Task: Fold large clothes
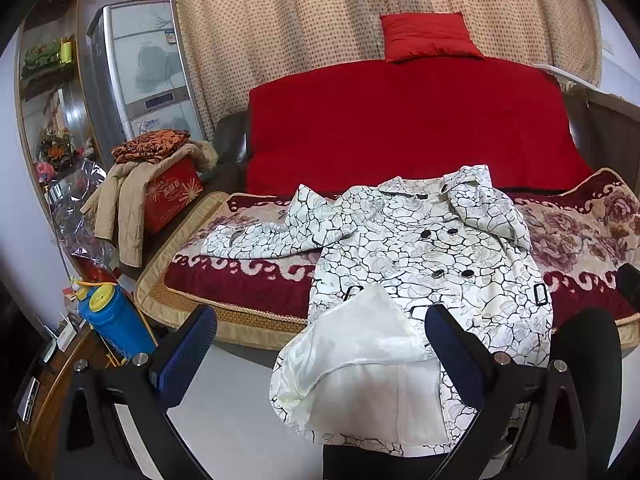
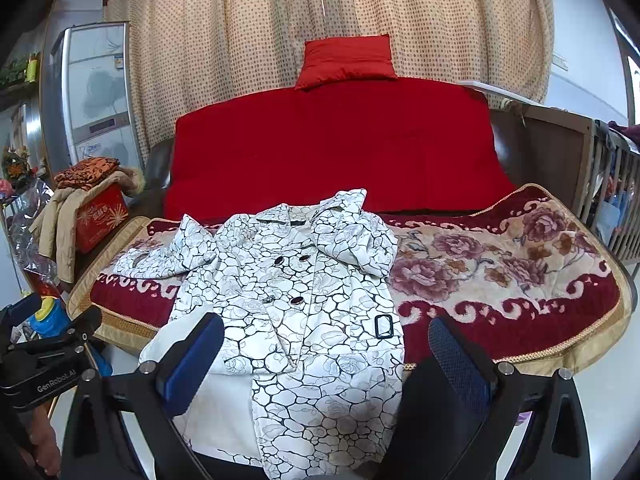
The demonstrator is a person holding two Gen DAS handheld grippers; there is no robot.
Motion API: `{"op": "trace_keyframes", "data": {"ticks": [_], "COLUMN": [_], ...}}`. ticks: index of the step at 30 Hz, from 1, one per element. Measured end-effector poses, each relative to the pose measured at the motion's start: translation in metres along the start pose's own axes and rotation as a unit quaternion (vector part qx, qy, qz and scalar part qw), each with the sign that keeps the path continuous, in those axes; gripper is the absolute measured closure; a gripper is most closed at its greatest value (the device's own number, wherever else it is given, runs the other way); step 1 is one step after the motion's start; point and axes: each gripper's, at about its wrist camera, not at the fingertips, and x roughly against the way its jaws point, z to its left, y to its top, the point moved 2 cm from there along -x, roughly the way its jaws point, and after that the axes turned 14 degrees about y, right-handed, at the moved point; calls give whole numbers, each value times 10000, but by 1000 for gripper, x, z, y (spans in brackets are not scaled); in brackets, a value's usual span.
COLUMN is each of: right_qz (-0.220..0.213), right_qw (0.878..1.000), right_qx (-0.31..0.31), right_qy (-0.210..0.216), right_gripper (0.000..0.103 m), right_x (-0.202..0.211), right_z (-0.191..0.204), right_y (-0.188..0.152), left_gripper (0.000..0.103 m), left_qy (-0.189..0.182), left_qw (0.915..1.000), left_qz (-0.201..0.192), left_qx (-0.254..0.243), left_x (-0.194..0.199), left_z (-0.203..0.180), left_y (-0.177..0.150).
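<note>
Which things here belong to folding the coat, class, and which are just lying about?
Belongs to the job:
white patterned coat
floral blanket it lies on
left hand-held gripper, open
right hand-held gripper, open

Just lying about:
red cushion
beige jacket
red box
blue bottle

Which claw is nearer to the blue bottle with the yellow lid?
Left. The left claw is open just right of the blue bottle. The right claw is farther right, over the coat hem.
</note>
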Motion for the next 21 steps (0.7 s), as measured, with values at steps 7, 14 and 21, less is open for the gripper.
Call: {"op": "trace_keyframes", "data": {"ticks": [7,14,21], "right_qz": [25,74,98], "right_qw": [10000,9999,9999], "right_qx": [-11,-31,-47], "right_qy": [23,76,109], "right_gripper": [0,0,0], "right_x": [0,-2,-3], "right_z": [1,0,1], "right_y": [-1,-1,-2], "left_gripper": [0,0,0], "left_qy": [-12,2,-11], "left_qw": [10000,10000,9999], "left_qz": [20,33,62], "left_qx": [-35,-56,-79], "left_x": [0,-1,-5], "left_z": [-1,-3,-4], "left_y": [0,0,-1]}}
